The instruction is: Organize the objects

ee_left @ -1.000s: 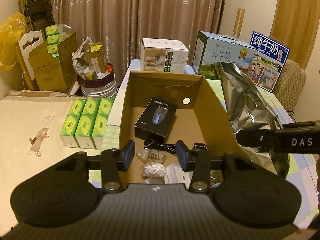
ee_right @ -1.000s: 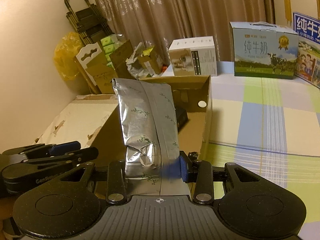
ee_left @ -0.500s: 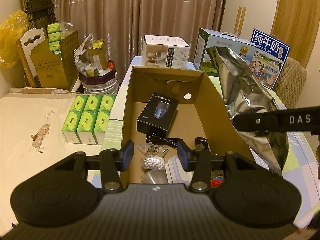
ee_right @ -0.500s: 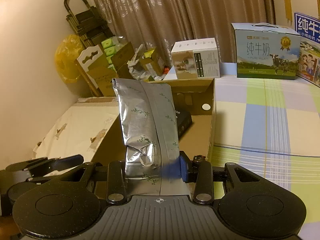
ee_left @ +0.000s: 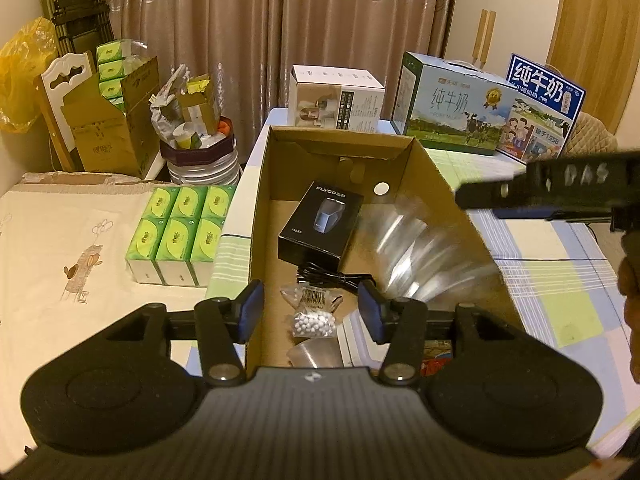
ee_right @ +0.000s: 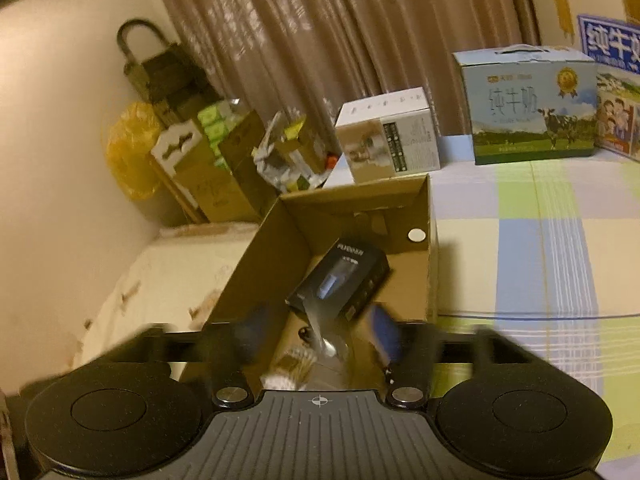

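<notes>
A: Low in the right wrist view, the right gripper (ee_right: 318,340) is springing its jaws apart, and the crinkled silver foil pouch (ee_right: 324,334) is slipping out from between them, only a blur.

B: In the left wrist view that pouch (ee_left: 424,256) is streaking down at centre right, along the right wall of the open brown cardboard box (ee_left: 452,208).

A: The left gripper (ee_left: 311,312) is easing its jaws wider at bottom centre, nothing between the pads, hovering over the clear bag of white beads (ee_left: 314,318).

B: Further in, toward mid-frame, the black rectangular shaver carton (ee_left: 320,224) is lying flat on the box floor, with a black cable (ee_left: 336,276) coiled just in front.

A: My worry: the pouch is falling loose, so it may tip against the wall, land on that carton, or flop over the rim.

B: And the left jaws, so near the box's edge, could nudge it.
</notes>
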